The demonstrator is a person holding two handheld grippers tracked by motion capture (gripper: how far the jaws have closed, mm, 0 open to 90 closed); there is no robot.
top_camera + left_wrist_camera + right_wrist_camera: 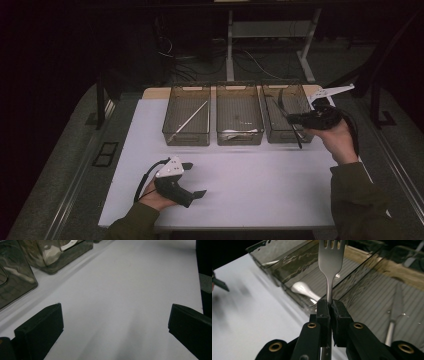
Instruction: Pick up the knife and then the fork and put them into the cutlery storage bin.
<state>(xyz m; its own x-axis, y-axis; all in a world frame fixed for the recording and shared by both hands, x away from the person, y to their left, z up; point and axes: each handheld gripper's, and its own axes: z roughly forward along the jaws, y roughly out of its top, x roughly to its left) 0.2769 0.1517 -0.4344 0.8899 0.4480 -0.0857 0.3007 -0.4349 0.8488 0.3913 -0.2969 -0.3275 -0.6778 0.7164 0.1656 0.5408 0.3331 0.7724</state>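
Right claw [329, 306] is clenched on a fork [331, 260], gripped at the neck of the handle, tines pointing to 12 o'clock in the right gripper view. In the high view the right claw [295, 120] is held above the right bin [274, 127], at 2 o'clock on the counter [250, 185]; the fork [289, 120] is seen as a dark thin bar slanting across that bin's front rim, clear of the counter.

Left claw [192, 180] is released: jaws are seen wide apart in the left gripper view, nothing between them. It is held low at 7 o'clock on the counter, well apart from the bins.

Three clear bins are lined up at 12 o'clock. A long thin utensil [189, 121] is laid diagonally in the left bin [172, 122]. A white spoon [240, 133] is lying in the middle bin [239, 105], near its front wall. A knife [393, 315] is seen in the right bin.
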